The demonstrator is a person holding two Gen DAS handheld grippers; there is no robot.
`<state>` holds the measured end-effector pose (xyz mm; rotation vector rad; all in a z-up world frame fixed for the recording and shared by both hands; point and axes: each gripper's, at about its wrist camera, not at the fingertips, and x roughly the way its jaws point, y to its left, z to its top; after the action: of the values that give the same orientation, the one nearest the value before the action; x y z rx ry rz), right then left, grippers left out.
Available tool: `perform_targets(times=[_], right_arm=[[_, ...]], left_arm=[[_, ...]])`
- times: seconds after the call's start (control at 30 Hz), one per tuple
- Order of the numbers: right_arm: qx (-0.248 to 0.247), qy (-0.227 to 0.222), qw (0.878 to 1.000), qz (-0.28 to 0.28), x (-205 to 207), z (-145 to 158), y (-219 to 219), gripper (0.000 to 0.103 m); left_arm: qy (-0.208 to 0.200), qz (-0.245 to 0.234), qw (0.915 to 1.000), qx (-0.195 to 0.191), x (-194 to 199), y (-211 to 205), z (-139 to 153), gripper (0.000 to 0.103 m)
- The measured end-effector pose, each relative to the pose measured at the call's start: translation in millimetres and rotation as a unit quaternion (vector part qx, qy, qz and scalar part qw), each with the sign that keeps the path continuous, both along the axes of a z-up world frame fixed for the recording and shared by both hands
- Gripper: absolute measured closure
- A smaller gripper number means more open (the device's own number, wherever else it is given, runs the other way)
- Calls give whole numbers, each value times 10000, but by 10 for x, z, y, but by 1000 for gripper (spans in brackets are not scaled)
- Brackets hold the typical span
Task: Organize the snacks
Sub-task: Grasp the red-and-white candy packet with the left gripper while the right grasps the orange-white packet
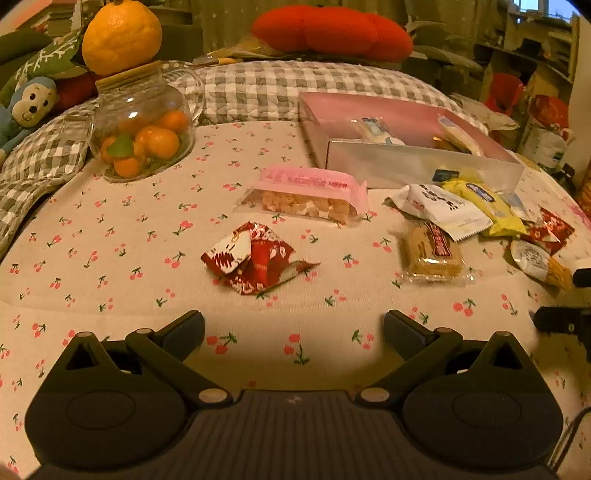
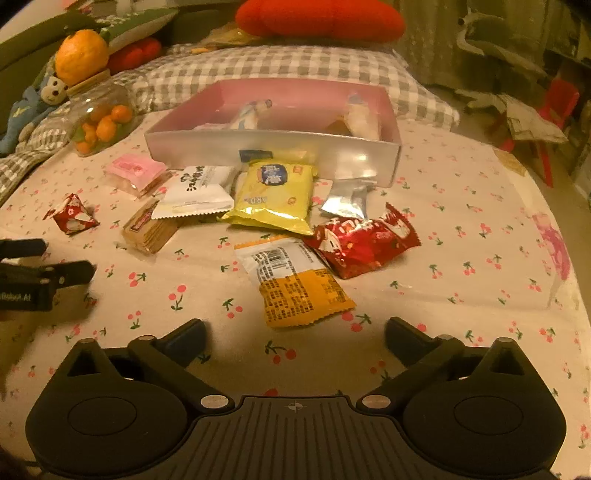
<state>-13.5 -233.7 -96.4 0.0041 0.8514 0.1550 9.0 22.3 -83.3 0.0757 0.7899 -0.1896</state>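
Snack packets lie loose on a cherry-print cloth before a pink box that holds a few packets. My left gripper is open and empty, just short of a crumpled red wrapper; a pink rice-crisp bar lies beyond it. My right gripper is open and empty, just short of an orange-and-white packet. Farther off lie a red packet, a yellow packet, a white packet, a brown biscuit bar and a silver packet.
A glass jar of small oranges with a big orange on its lid stands at the back left. Checked cushions and a red pillow lie behind the box. The left gripper shows at the right wrist view's left edge.
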Motion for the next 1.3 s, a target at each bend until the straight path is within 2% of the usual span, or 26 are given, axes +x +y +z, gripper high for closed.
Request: perform_targets(times=[0.37, 0.7, 0.97, 1.17, 1.3], right_arm=[[28, -224, 9997, -18, 76, -27, 39, 0], [15, -168, 9998, 105, 158, -14, 54, 0], [13, -130, 9997, 199, 193, 14, 87, 4], [23, -175, 9994, 290, 195, 49, 132, 16], [30, -221, 9992, 321, 190, 70, 141, 29]], left_arm=[[-164, 320, 9993, -31, 205, -69, -15, 0], [-140, 581, 9982, -84, 317, -5, -2, 1], [-139, 773, 9967, -188, 358, 107, 41, 20], [-144, 808, 9964, -223, 371, 170, 65, 33], [-143, 846, 9958, -329, 379, 216, 76, 39]])
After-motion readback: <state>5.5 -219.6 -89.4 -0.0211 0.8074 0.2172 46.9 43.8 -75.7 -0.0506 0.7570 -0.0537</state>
